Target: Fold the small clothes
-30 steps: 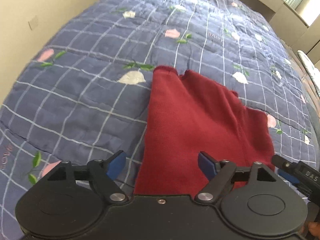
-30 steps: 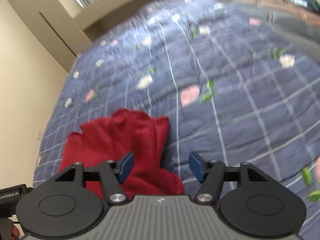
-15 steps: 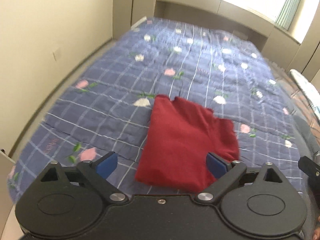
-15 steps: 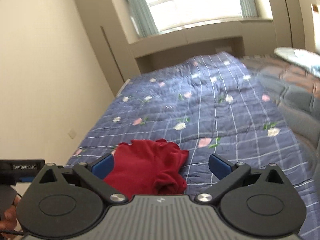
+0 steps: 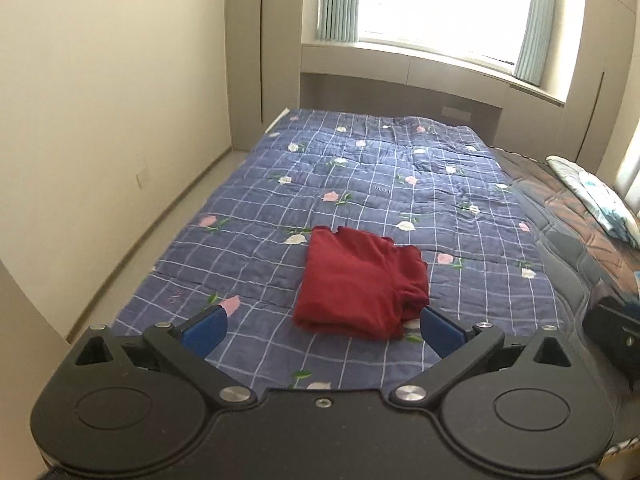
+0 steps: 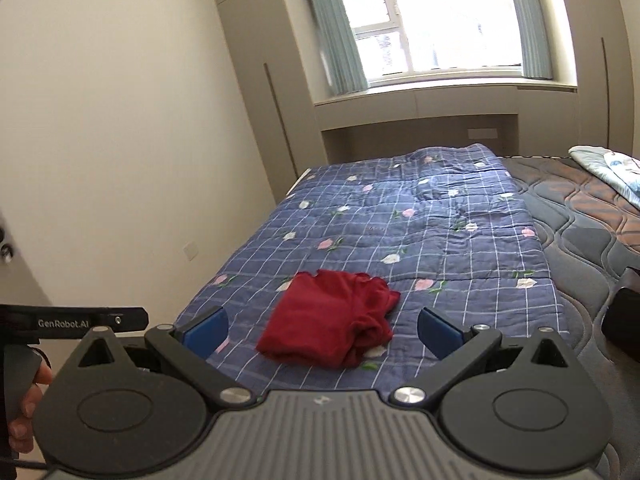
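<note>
The red top (image 5: pixel 360 284) lies folded on the blue quilt (image 5: pixel 360 184). Left gripper (image 5: pixel 322 330) and right gripper (image 6: pixel 322 330) both have jaws spread wide, holding nothing; the left's have just been opening.

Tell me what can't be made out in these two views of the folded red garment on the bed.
- Folded dark red knit garment: its underside and inner layers are hidden by its own top layer in both views, so its type is unclear.
- Blue checked floral quilt: its near edge is covered by the left gripper body.
- Pale patterned pillow: cut off by the right edge, right wrist view.
- Scene outside the window: overexposed.
</note>
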A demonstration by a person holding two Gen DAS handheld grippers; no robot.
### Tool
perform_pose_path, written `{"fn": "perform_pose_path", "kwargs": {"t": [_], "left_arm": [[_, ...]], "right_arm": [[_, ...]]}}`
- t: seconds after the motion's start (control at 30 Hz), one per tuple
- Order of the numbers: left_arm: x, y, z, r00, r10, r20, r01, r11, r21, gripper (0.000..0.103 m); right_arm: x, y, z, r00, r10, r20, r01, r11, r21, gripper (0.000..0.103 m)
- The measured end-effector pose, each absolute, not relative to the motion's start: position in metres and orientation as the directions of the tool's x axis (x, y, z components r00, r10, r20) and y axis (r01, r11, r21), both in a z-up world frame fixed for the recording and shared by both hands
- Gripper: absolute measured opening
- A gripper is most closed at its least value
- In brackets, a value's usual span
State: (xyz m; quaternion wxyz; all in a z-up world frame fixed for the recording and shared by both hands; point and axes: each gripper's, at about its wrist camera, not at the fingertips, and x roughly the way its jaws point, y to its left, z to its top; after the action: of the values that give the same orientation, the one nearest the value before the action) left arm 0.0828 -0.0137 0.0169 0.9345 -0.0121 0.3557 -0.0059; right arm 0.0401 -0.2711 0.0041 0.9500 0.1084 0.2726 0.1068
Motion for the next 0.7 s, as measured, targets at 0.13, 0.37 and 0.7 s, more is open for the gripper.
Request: {"fn": "perform_pose_path", "kwargs": {"t": [0.13, 0.37, 0.7], "left_arm": [[0.052, -0.011, 0.02, 0.745, 0.005, -0.667, -0.012, 1.0, -0.006, 0.102], [0.03, -0.004, 0.02, 0.724, 0.031, -0.689, -0.04, 0.999, 0.003, 0.102], [0.028, -0.001, 0.018, 0.704, 0.038, -0.709, -0.056, 0.998, -0.002, 0.102]], "right_arm": [[0.026, -0.265, 0.006, 0.803, 0.274, -0.53, -0.152, 0.953, 0.263, 0.103], [0.019, -0.259, 0.004, 0.766, 0.273, -0.581, -0.157, 0.957, 0.243, 0.103], [0.021, -0.254, 0.001, 0.749, 0.281, -0.6, -0.167, 0.956, 0.24, 0.103]]}}
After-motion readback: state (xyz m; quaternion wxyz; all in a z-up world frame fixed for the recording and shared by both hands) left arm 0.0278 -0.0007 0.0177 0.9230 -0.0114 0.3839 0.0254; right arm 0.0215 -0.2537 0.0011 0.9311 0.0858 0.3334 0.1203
